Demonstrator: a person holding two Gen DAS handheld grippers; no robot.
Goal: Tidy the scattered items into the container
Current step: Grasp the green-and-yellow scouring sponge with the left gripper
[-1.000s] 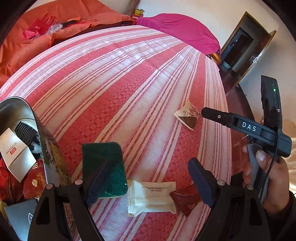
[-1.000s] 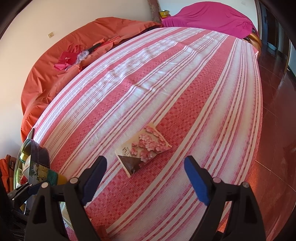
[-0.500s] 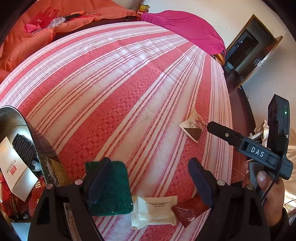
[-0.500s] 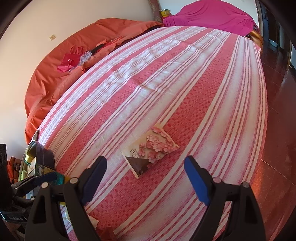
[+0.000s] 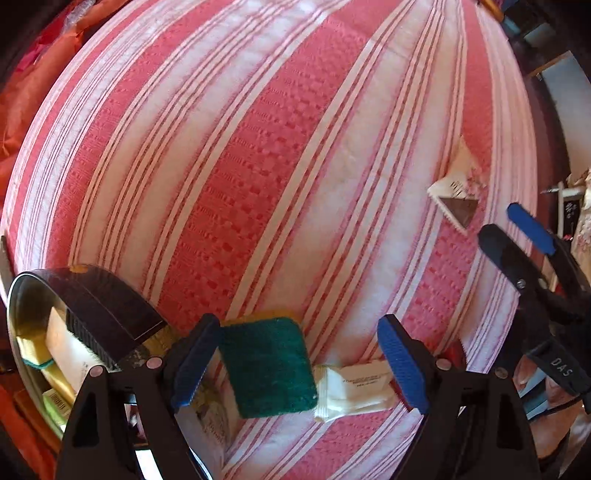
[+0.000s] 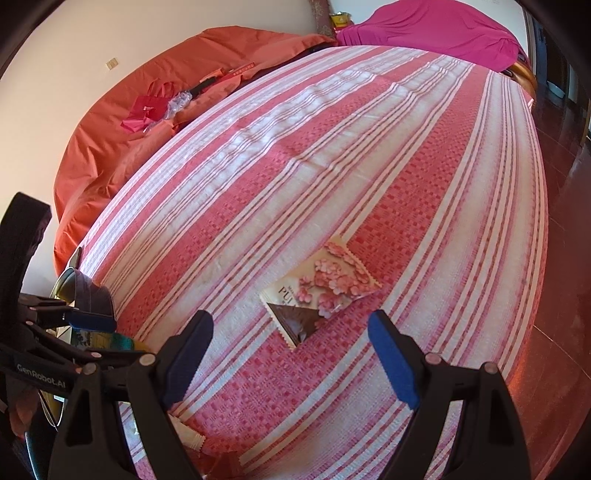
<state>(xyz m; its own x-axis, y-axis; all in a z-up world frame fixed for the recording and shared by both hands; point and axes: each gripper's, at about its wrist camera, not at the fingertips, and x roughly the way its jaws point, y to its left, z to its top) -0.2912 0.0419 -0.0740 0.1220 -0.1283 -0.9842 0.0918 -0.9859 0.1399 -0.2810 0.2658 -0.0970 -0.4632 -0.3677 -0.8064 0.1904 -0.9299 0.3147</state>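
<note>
1. The striped bed point(image 5: 277, 166) carries the scatter; the metal container point(image 5: 107, 314) sits at its near-left edge.
2. The left gripper point(image 5: 295, 362), jaws opening, straddles the green sponge point(image 5: 269, 369) beside the white packet point(image 5: 354, 387). Next: lower and pinch the sponge.
3. The right gripper point(image 6: 291, 354) hangs wide and empty before the flowered sachet point(image 6: 321, 288) near the bed's right edge.

This is a bedroom in a home. A wide bed point(image 6: 332, 155) fills the view, covered by a red-and-white striped bedspread, with an orange quilt point(image 6: 122, 122) bunched along the plain wall and a magenta cover point(image 6: 436, 29) at the far end. Dark polished floor point(image 6: 569, 229) runs beside the bed.
</note>
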